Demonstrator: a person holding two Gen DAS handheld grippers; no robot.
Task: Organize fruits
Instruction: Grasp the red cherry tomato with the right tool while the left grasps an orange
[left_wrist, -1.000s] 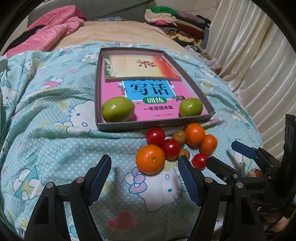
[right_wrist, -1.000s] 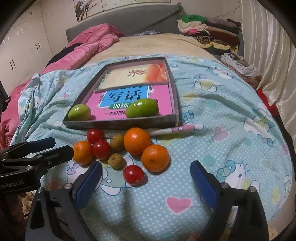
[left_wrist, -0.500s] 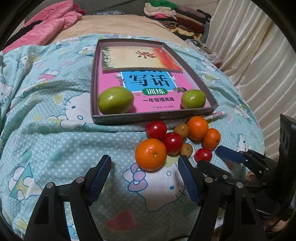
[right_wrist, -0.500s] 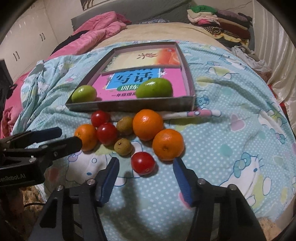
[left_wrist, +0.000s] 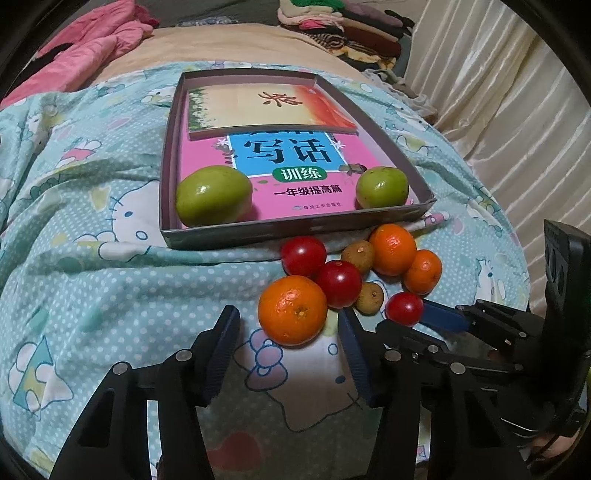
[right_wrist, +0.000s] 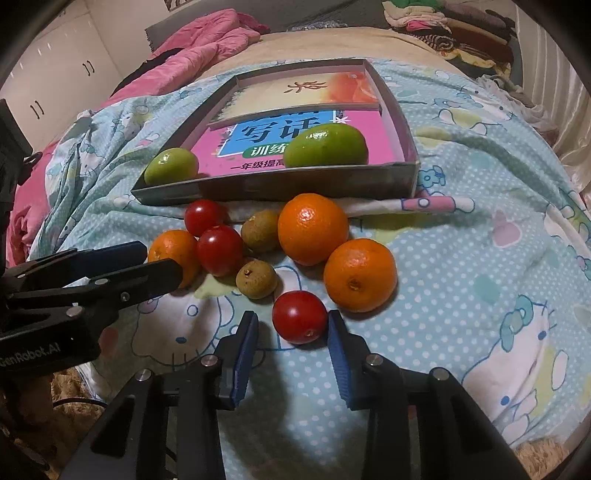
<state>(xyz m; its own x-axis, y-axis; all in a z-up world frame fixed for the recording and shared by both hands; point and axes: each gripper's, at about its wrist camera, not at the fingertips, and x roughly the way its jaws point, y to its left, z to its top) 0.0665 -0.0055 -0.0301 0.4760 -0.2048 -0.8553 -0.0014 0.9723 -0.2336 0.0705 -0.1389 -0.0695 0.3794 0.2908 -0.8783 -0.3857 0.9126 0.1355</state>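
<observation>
the right hand-held gripper (right_wrist: 291, 332) is held open, pads flanking a cherry tomato (right_wrist: 300, 316) on the bed, nothing clamped yet. the left hand-held gripper (left_wrist: 290, 347) is open too, lined up on an orange (left_wrist: 292, 309). the tomato is judged light, smooth and easily crushed; its widest middle should be pinched gently. the tray (right_wrist: 280, 184) waits just beyond.

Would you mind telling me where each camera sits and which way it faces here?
Left wrist: on the left gripper, looking across the bed at the nearest orange; own open jaws show, right gripper alongside.
Right wrist: on the right gripper, facing a cherry tomato between its open jaws; left gripper at left.
Shared: the fruit cluster and the box.
</observation>
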